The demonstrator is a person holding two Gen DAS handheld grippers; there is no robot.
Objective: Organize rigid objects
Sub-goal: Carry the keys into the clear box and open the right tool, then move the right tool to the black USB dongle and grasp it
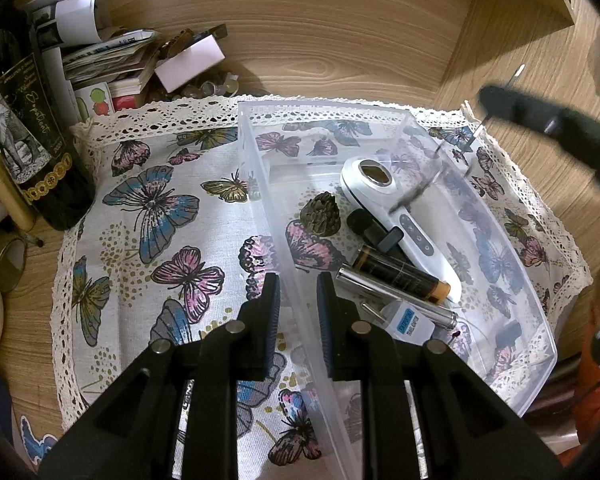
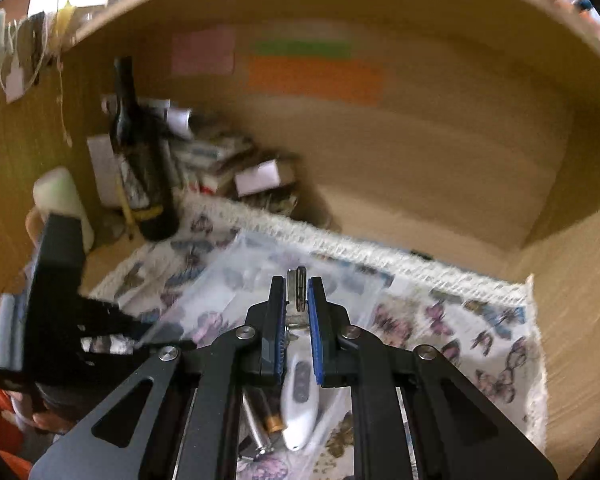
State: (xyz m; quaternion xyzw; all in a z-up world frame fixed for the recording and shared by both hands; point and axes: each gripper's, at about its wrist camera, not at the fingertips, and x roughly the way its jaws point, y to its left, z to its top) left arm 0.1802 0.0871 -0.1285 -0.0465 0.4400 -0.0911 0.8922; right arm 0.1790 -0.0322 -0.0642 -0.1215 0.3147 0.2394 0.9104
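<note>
Both views blur: right hand-held gripper clamps a small metal clip, partly hidden; left hand-held gripper straddles narrowly the clear bin wall.

Butterflies on cream, wood all round

The cloth is cream with pink, blue and olive butterflies and a lace edge; the bin on it is clear, holding a white device. At nine o'clock stands a dark bottle with gold lettering.
</note>
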